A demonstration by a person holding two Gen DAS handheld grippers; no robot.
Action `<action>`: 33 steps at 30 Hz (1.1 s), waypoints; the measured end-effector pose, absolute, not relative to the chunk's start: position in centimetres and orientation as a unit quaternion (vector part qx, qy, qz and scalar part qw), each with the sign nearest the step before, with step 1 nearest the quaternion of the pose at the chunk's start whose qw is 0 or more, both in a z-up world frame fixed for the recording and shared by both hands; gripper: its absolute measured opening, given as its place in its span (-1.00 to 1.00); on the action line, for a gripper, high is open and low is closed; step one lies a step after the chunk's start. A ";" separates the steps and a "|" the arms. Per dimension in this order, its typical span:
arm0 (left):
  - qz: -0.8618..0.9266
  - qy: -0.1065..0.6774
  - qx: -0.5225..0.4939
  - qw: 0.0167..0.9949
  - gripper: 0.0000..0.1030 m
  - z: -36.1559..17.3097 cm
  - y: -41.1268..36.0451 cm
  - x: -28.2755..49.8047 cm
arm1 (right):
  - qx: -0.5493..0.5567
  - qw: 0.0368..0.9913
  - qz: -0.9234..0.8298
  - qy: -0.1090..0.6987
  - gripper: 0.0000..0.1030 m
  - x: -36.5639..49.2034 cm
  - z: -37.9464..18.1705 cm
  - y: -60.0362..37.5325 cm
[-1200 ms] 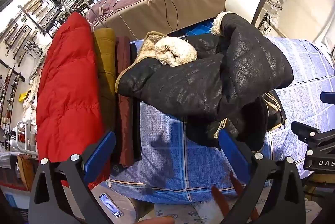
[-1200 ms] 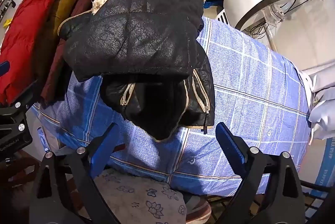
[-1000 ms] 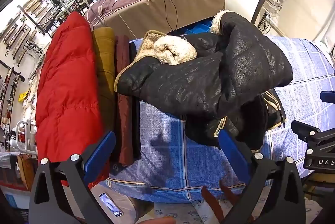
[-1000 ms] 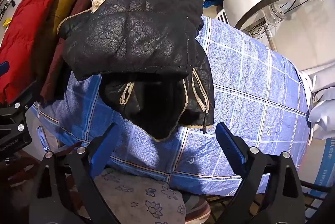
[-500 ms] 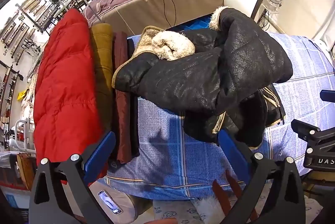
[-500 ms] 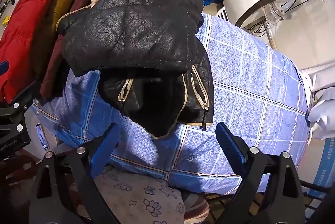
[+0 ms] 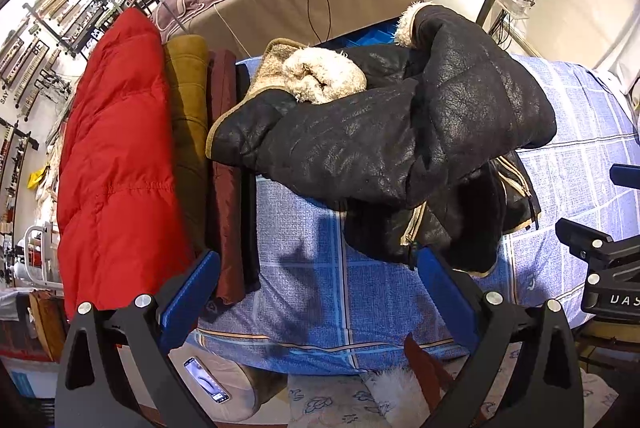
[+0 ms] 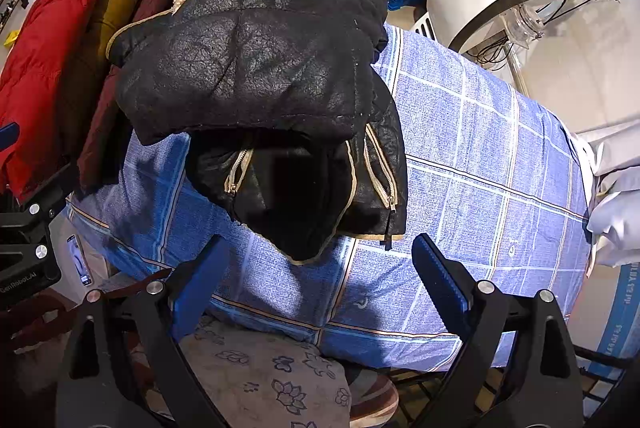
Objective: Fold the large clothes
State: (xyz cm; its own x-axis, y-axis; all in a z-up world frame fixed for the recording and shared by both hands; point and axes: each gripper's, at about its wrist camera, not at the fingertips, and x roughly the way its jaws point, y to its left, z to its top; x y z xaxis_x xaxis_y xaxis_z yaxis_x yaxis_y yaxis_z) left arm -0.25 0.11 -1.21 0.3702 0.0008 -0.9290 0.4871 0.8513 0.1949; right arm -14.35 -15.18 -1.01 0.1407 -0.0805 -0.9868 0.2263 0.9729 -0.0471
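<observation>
Black cracked-leather fleece-lined jacket [image 8: 256,68], folded at frame centre on blue checked bedsheet [image 8: 480,168]; left gripper [image 7: 316,292] and right gripper [image 8: 320,276] wide apart, empty, clear of it.

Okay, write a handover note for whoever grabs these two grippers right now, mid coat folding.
Left gripper: open, empty, held off the near bed edge.
Right gripper: open, empty, also off the near edge.
Black jacket: lies on the blue checked sheet, bunched in a rough fold, zippers and hem sticking out below.
Red coat, mustard and maroon garments: laid side by side at the left.
Left to do: tidy the jacket's fold, probably.
</observation>
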 end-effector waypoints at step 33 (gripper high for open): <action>-0.159 0.547 0.217 0.793 0.88 -1.4 0.3 -0.7 | 0.058 0.753 -0.101 0.648 0.78 -14.4 -1.1 -15.2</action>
State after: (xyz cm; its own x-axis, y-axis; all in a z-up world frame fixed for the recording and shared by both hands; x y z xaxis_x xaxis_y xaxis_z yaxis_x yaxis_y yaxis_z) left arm -0.71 0.31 -1.42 0.3507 -0.0141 -0.9364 0.4898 0.8550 0.1705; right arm -14.37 -15.16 -1.14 0.1407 -0.0765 -0.9871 0.2271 0.9729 -0.0430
